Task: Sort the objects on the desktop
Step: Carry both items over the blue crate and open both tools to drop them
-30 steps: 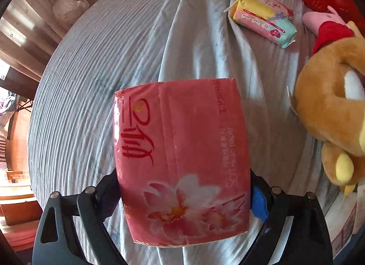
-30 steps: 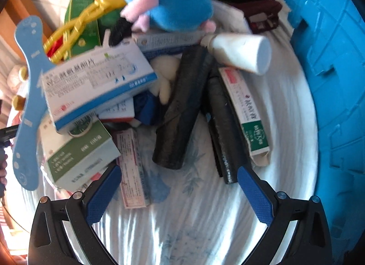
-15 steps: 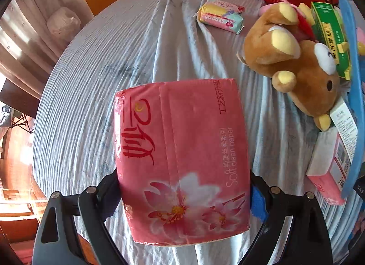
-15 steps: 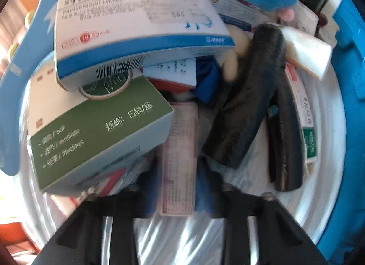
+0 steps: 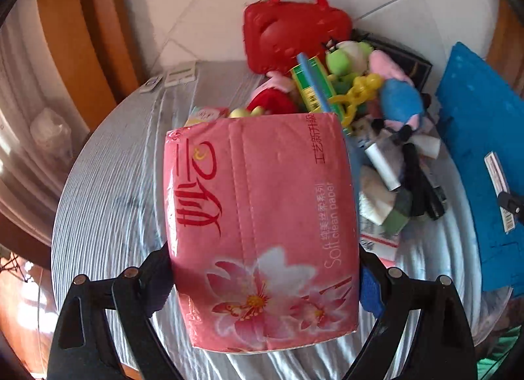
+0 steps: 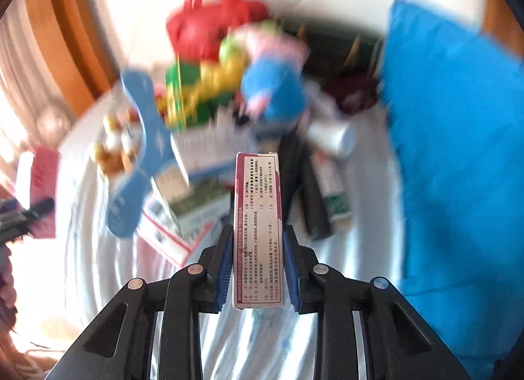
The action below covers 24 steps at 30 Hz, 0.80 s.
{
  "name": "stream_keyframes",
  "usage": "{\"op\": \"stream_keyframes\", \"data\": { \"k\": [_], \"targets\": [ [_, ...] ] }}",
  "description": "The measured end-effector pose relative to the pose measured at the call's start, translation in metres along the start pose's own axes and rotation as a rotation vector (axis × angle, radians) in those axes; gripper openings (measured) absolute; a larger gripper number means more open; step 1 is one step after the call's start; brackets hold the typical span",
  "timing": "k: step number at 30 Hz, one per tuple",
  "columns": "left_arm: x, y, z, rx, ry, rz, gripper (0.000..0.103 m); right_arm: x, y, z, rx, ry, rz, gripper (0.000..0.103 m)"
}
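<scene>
Left wrist view, left tool (image 5: 262, 277): jaws spread wide and clamped on the two long sides of the pink tissue pack (image 5: 258, 232).
Pink tissue pack: sits between the pads, reaches forward past the fingertips, printed face toward the camera, held clear above the worktop (image 5: 108, 203).
Worktop: covered with a pale striped cloth.
Pile beyond the pack: red toy case (image 5: 294, 26) at the back, green box (image 5: 308, 88), yellow plastic chain (image 5: 357, 92), blue plush (image 5: 401, 101), black rolls (image 5: 422, 190).
Blue bin (image 5: 481, 157): at the right edge of the worktop.
Right wrist view, right tool (image 6: 257, 268): jaws drawn close together, gripping the narrow medicine box (image 6: 257, 229).
Narrow medicine box: stands lengthwise between the blue pads, pointing forward, off the cloth.
Background: blurred; blue paddle-shaped piece (image 6: 140, 157) left, pile centre, blue bin right.
</scene>
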State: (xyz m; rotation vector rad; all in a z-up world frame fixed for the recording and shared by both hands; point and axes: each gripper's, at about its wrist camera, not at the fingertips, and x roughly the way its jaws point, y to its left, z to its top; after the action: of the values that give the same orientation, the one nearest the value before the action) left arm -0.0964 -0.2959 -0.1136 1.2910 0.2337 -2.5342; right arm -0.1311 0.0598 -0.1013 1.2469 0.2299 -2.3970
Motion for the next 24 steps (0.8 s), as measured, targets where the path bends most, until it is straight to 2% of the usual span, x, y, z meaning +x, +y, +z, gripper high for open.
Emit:
{"op": "stream_keyframes", "data": {
  "k": [4, 8, 12, 17, 20, 24],
  "targets": [
    [-0.04, -0.054, 0.023, 0.092, -0.097, -0.063, 0.091, -0.078, -0.024, 0.015, 0.04, -0.191, -0.034, 0.028],
    [-0.076, -0.119, 0.048, 0.185, -0.185, -0.146, 0.091, -0.125, -0.049, 0.026, 0.085, -0.303, -0.066, 0.028],
    [-0.105, -0.189, 0.062, 0.282, -0.255, -0.229, 0.091, -0.177, -0.093, 0.017, 0.115, -0.381, -0.159, 0.028],
    [-0.132, -0.281, 0.072, 0.392, -0.3, -0.332, 0.091, -0.204, -0.152, 0.007, 0.148, -0.383, -0.262, 0.028],
    [-0.148, -0.343, 0.078, 0.465, -0.285, -0.402, 0.091, -0.207, -0.191, 0.002, 0.15, -0.333, -0.305, 0.028],
    [-0.167, -0.422, 0.077, 0.566, -0.277, -0.428, 0.091, -0.207, -0.241, -0.009, 0.146, -0.247, -0.341, 0.028]
  ]
}}
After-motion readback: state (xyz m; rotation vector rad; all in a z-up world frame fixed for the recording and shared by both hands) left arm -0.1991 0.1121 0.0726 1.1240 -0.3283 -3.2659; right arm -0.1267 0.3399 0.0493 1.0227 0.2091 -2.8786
